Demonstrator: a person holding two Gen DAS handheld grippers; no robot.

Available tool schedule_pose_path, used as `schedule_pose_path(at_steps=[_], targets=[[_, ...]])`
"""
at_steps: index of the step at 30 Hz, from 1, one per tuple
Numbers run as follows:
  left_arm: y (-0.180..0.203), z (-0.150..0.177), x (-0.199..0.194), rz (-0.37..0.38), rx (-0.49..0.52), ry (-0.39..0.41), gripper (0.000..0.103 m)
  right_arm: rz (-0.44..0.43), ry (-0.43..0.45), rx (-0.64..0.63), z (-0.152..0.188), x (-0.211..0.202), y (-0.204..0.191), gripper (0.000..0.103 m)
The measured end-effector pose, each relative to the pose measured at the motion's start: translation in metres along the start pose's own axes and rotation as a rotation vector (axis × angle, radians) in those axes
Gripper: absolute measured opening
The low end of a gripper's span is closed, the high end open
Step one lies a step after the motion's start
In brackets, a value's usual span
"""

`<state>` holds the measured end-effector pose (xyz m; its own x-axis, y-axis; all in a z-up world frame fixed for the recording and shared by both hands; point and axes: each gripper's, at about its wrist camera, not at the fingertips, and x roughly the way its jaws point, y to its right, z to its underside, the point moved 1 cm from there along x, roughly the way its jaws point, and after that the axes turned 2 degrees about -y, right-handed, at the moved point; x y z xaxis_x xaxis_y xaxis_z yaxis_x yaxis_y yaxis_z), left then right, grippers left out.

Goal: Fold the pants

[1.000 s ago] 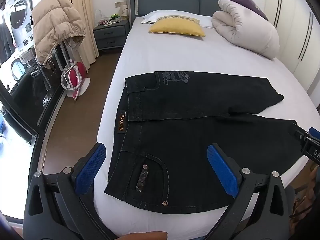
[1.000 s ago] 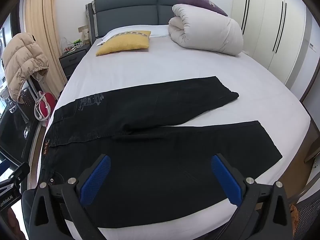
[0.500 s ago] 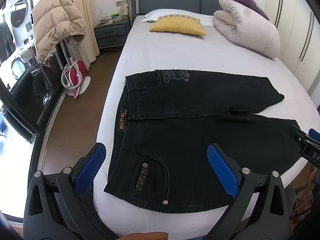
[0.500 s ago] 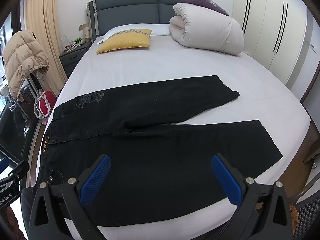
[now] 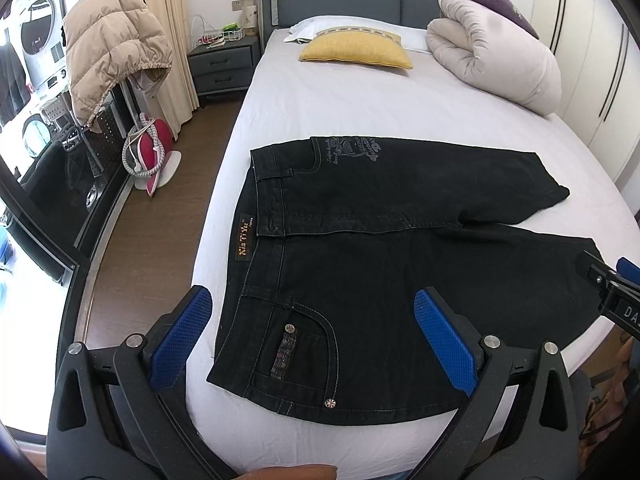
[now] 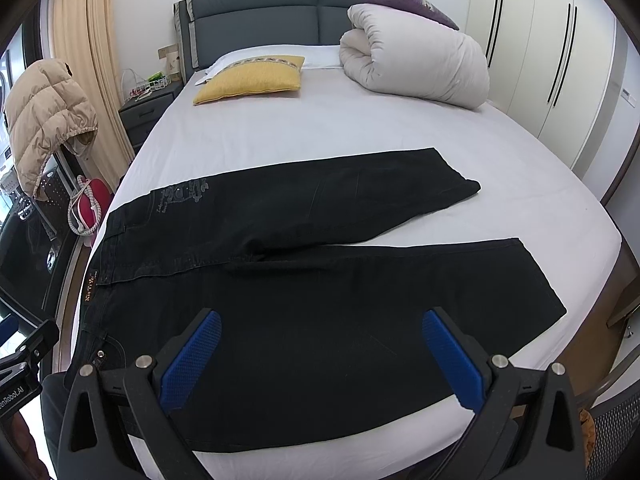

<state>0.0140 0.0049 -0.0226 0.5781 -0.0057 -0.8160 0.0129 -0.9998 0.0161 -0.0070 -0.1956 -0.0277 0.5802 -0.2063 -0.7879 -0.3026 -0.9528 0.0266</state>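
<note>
Black jeans (image 5: 392, 248) (image 6: 320, 280) lie flat on the white bed sheet (image 5: 360, 100), waistband to the left, two legs stretching right and spread apart. My left gripper (image 5: 316, 312) hovers open above the near hip pocket (image 5: 304, 344), touching nothing. Over the near leg my right gripper (image 6: 320, 332) is open too, its blue pads (image 6: 448, 356) wide apart and empty. The tip of the right gripper shows at the right edge of the left wrist view, and the left one at the lower left of the right wrist view.
A yellow cushion (image 5: 356, 48) and a rolled white duvet (image 5: 492, 60) sit near the grey headboard (image 6: 256, 12). Left of the bed are wooden floor, a nightstand (image 5: 220, 64), a beige puffer jacket (image 5: 112, 44) and a red-white object (image 5: 148, 152). Wardrobe doors (image 6: 560, 60) stand at right.
Both grippers have drawn back and risen slightly, so the jeans sit a little lower and farther in view. The jeans have not moved and both grippers stay open.
</note>
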Motion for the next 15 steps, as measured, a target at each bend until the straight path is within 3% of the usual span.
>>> schedule_pose_path(at_steps=[15], targets=[[-0.0003, 0.0013, 0.0019, 0.0, 0.0, -0.003, 0.103, -0.001, -0.002, 0.0, 0.0003, 0.0003, -0.0003, 0.103]])
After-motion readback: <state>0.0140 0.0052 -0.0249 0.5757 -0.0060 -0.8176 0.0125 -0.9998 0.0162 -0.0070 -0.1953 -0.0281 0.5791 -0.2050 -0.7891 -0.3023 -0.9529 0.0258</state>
